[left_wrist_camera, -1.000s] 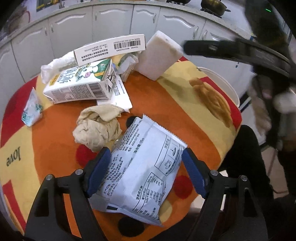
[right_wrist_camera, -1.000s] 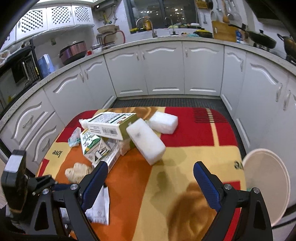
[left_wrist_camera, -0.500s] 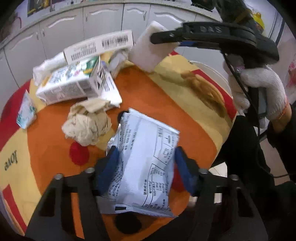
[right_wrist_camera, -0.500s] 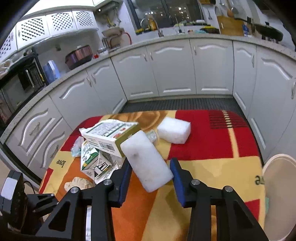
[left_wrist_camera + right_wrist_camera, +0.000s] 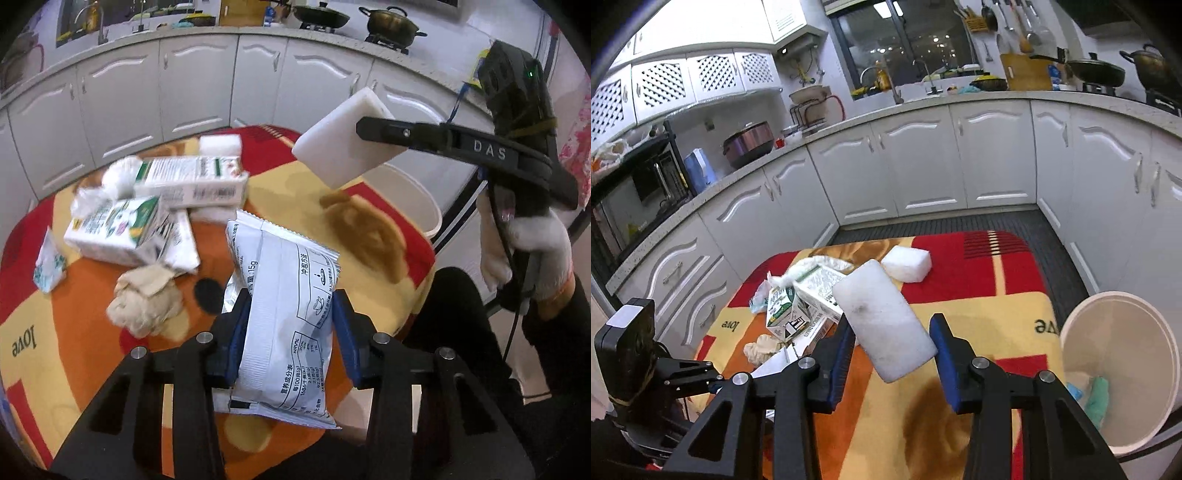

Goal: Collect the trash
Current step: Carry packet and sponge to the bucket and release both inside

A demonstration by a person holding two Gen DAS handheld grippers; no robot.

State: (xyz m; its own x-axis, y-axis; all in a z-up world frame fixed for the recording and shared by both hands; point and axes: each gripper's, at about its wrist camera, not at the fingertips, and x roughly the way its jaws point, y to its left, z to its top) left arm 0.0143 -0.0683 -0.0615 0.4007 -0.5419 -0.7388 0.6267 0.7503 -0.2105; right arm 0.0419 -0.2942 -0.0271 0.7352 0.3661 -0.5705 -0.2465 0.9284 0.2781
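Observation:
My left gripper (image 5: 288, 332) is shut on a white printed snack packet (image 5: 284, 314) and holds it above the table. My right gripper (image 5: 892, 350) is shut on a white foam block (image 5: 886, 317), lifted above the table; the block also shows in the left wrist view (image 5: 343, 144). A white trash bin (image 5: 1123, 384) stands beside the table at the right, with green and blue scraps inside. On the table lie two milk cartons (image 5: 122, 229), a crumpled beige paper wad (image 5: 144, 302), a second foam block (image 5: 907, 264) and a small wrapper (image 5: 48, 264).
The table wears a red, orange and yellow cloth (image 5: 369, 236). White kitchen cabinets (image 5: 960, 162) curve around behind it. The person's gloved hand (image 5: 524, 243) holds the right gripper's handle at the right of the left wrist view.
Both grippers closed on their items and lifted them: the left on the snack packet, the right on the foam block. The right gripper has moved toward the bin.

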